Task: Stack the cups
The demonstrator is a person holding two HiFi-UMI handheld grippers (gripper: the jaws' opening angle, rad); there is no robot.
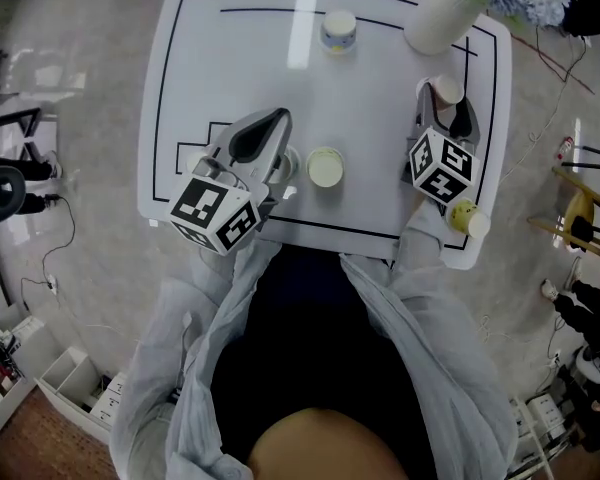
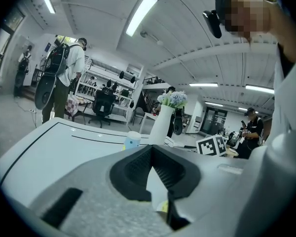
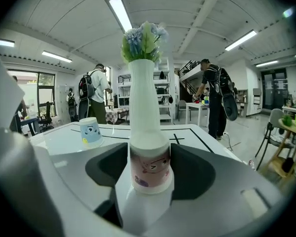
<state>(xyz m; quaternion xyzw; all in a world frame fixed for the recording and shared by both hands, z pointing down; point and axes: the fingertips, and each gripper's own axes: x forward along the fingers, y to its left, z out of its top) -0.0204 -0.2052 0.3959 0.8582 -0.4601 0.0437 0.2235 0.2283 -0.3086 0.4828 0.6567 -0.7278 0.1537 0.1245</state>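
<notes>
A pink-patterned paper cup [image 3: 150, 167] stands upside down on the white table [image 1: 240, 58], right in front of the vase. My right gripper [image 3: 150, 171] has its jaws on both sides of it, with the pads against its walls. From above, the pink cup [image 1: 447, 91] is near the table's right edge, inside the right gripper [image 1: 447, 105]. A pale yellow cup [image 1: 325, 166] stands upright near the front edge. Just left of it is my left gripper [image 1: 282, 118], tips together and holding nothing. A blue cup [image 1: 338, 30] sits upside down at the far side, and the blue cup [image 3: 91, 131] also shows left of the vase.
A tall white vase [image 1: 438, 15] with blue flowers stands at the table's far right corner, close behind the pink cup. Black lines are marked on the tabletop. A wooden rack [image 1: 585, 218] stands on the floor to the right. Several people [image 3: 214, 95] are beyond the table.
</notes>
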